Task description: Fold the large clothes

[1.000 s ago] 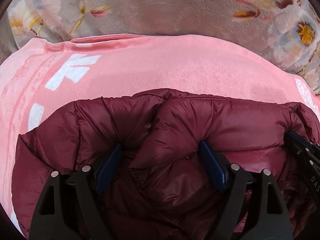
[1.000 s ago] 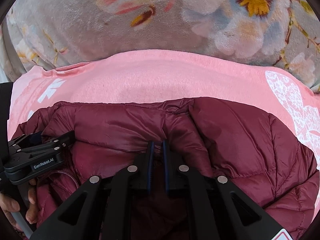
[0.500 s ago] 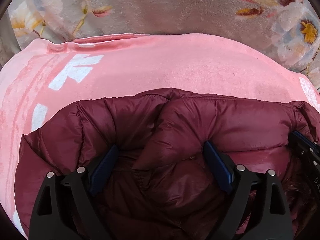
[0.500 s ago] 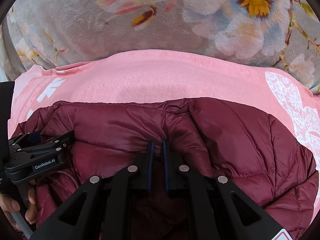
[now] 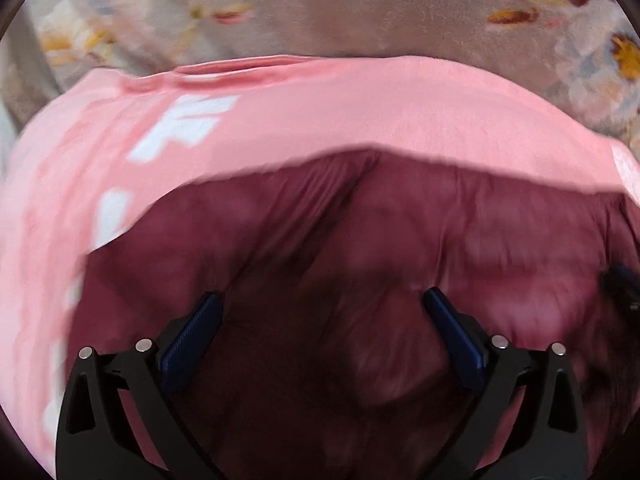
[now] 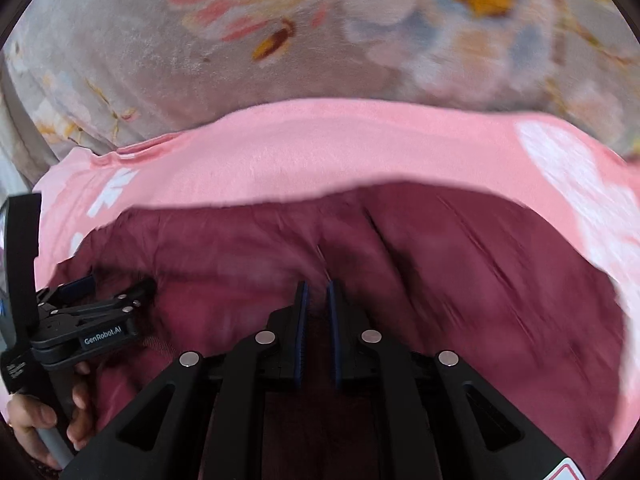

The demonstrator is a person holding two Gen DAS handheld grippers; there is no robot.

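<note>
Lying under both tools point(image 5: 320, 320) point(image 6: 317, 300), maroon jacket point(image 6: 460, 280) spreads ahead.

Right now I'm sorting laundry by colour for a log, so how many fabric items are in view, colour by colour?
Maroon: 1, the puffer jacket
Pink: 1, the printed pink garment under the jacket
Grey floral: 1, the floral blanket beneath both
Total: 3
</note>
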